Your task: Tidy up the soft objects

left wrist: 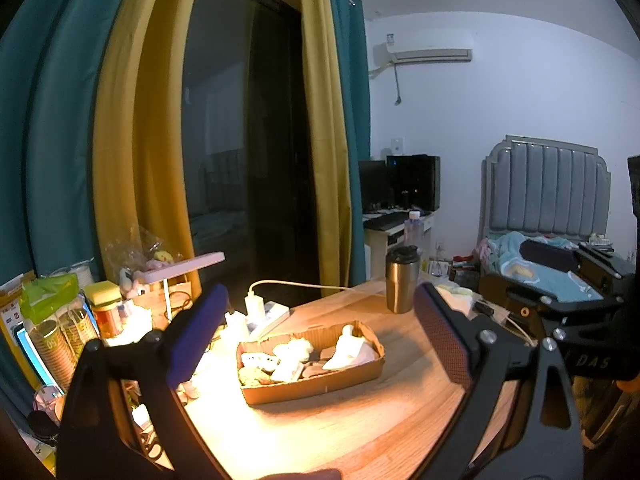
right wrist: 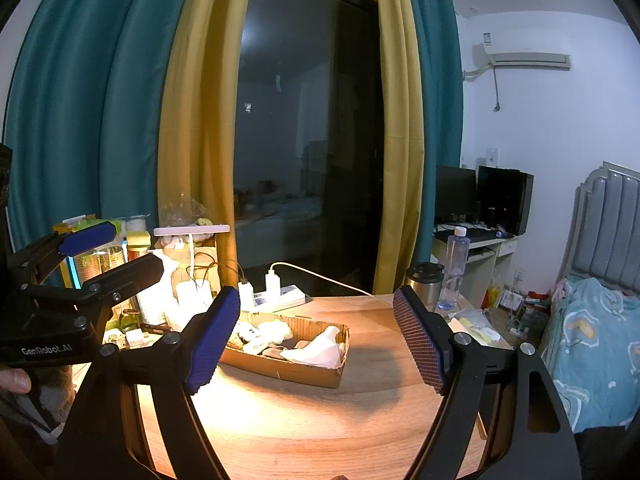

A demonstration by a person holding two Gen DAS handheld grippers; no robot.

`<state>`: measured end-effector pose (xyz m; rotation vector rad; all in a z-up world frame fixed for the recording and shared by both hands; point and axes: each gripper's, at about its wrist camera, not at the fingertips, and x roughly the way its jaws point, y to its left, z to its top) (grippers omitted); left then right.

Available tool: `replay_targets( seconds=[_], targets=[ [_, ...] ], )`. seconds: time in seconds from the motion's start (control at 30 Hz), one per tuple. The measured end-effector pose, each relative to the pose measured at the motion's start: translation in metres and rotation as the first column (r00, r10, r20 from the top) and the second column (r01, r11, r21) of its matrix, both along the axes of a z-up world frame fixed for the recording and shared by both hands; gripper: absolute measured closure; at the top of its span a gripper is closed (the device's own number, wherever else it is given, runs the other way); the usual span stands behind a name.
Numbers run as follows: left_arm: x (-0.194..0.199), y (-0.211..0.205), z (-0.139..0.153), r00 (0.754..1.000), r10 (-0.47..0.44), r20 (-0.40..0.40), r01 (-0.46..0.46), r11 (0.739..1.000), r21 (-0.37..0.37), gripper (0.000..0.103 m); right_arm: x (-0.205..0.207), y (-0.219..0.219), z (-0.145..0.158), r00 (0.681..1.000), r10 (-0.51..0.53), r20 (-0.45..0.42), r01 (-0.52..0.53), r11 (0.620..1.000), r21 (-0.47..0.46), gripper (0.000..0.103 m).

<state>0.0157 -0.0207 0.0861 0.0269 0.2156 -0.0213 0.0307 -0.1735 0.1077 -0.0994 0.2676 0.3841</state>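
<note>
A shallow brown cardboard tray (left wrist: pixel 316 390) sits on the round wooden table (left wrist: pixel 340 432), filled with several soft white and brown items (left wrist: pixel 292 356). A white crumpled piece (left wrist: pixel 350 350) stands up at its right end. My left gripper (left wrist: pixel 320 332) is open and empty, raised in front of the tray. My right gripper (right wrist: pixel 316 338) is open and empty, with the tray (right wrist: pixel 304 370) and its soft items (right wrist: pixel 276 334) beyond its left finger. The left gripper (right wrist: pixel 112 250) also shows at the left of the right wrist view, and the right gripper (left wrist: pixel 560 276) at the right of the left wrist view.
A steel tumbler (left wrist: pixel 401 280) and a water bottle (right wrist: pixel 456 268) stand at the table's far edge. A white power strip (left wrist: pixel 266 314) with chargers lies behind the tray. Jars, cans and a desk lamp (left wrist: pixel 184 270) crowd the left. A bed (right wrist: pixel 596 340) is on the right.
</note>
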Motion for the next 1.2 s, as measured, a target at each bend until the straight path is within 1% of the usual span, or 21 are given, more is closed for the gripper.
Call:
replay_targets(
  seconds=[0.83,1.2],
  targets=[
    [-0.0028,0.0044,-0.0043,1.000,0.017,0.004,-0.017,1.000,-0.010,0.008,-0.0006,0.0009,0.0010,1.000,0.003,0.000,-0.003,1.000,-0.003,0.021],
    [-0.0034,0.0058,-0.0047,1.000,0.017,0.005,-0.017,1.000,-0.011,0.008,-0.0013,-0.0001,-0.0031,1.000,0.005,0.002,-0.005,1.000,-0.003,0.021]
  ],
)
